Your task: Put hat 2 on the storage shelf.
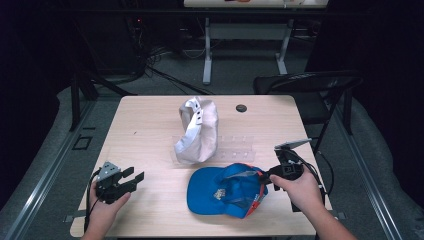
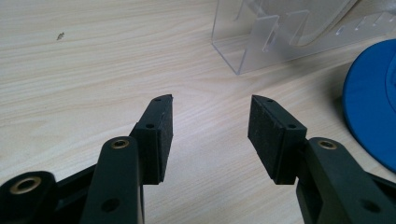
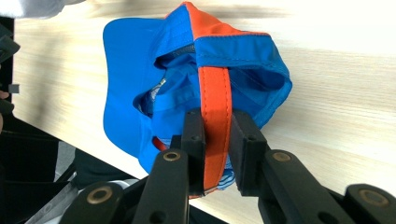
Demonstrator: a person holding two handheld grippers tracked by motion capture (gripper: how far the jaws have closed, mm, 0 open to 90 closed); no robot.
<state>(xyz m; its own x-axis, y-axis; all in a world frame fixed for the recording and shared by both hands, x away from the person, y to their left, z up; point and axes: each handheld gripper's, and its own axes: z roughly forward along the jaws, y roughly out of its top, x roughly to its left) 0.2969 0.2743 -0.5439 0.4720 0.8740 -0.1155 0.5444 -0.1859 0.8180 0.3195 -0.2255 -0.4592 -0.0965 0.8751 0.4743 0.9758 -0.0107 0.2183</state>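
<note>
So we've got the blue cap (image 1: 225,190) lying at the near edge of the table (image 1: 150,120), crown turned toward our right side, and the right tongs (image 3: 215,140) are clamped on its orange strap (image 3: 215,93) at the back. That looks like the pick-up step to us: the grip is made, the cap isn't off the wood yet. Just behind it sits the clear acrylic rack (image 2: 261,42), with the white cap (image 1: 196,131) already standing in a slot at its left end.

The left tongs (image 2: 210,126) are wide apart and holding nothing, hovering over bare table left of the blue brim.

Our guess for the next move: lift by the strap, swing the cap up and over to a free slot to the right of the white one. The fabric is floppy, so the left tongs probably need to come in and steady the brim.
</note>
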